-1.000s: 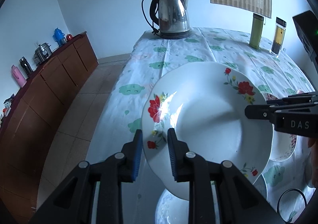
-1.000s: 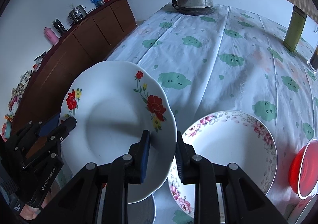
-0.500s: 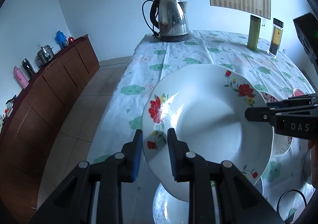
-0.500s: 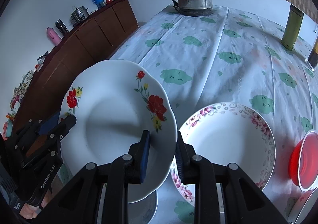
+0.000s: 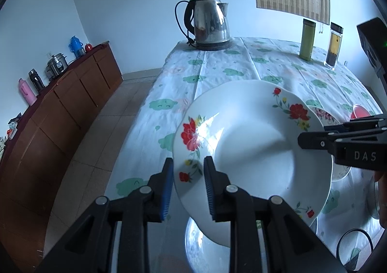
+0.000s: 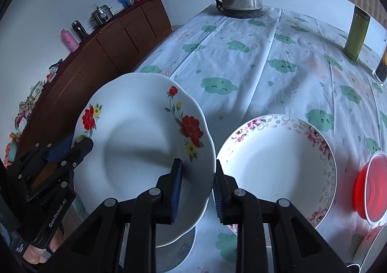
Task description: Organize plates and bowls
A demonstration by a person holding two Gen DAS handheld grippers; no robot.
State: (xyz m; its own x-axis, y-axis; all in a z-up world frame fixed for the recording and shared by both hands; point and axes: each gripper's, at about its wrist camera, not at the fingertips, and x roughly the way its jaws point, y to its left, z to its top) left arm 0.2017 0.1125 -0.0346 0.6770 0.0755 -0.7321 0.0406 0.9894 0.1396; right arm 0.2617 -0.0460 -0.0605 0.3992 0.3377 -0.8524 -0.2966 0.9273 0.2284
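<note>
A white plate with red flowers hangs tilted above the table, held from both sides. My left gripper is shut on its left rim and shows in the right wrist view as the left gripper. My right gripper is shut on the opposite rim; its fingers show in the left wrist view. Under the plate sits a blue-patterned bowl, mostly hidden. A pink-flowered plate lies on the table just right of the held one.
A red bowl sits at the right edge. At the table's far end stand a steel kettle, a green bottle and a dark jar. A wooden sideboard runs along the left wall, across bare floor.
Both grippers have drifted a little back from the kettle with the plate still clamped between them. More of the blue-patterned bowl beneath shows now.
</note>
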